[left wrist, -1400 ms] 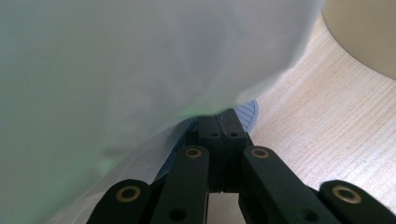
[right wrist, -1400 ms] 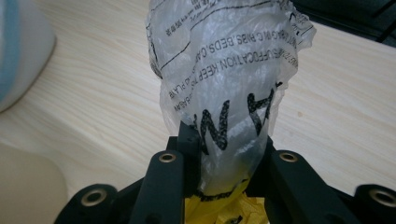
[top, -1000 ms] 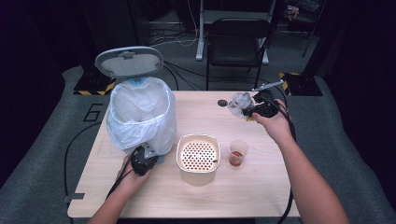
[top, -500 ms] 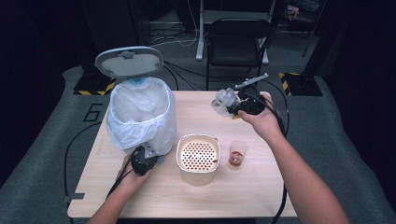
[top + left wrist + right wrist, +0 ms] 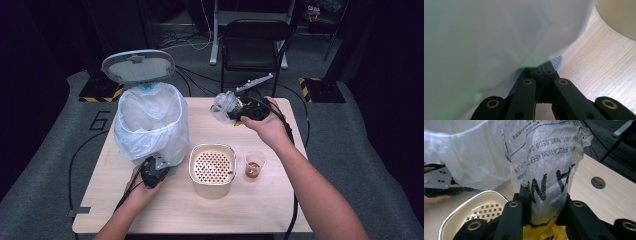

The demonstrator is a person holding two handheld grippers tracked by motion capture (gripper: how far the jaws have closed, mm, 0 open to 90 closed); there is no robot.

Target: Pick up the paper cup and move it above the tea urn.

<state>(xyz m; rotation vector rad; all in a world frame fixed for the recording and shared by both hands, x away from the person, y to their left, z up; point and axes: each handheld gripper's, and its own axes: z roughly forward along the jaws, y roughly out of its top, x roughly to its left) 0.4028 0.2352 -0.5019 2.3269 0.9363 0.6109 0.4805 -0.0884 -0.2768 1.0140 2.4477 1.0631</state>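
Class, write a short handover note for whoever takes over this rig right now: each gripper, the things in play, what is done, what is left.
Left gripper: shut at the foot of the bin, under its white liner.
Right gripper: shut on a crumpled clear plastic bag, held above the table beside the bin.
Bin lid stands open.
Done: bag picked up.
Left: probably drop the bag into the bin.
Cream perforated tray and small cup sit untouched.

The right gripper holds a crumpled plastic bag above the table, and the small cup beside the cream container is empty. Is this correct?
Not quite. The small cup beside the cream container holds some reddish-brown liquid, as the high view shows. The right gripper does hold the crumpled plastic bag above the table.
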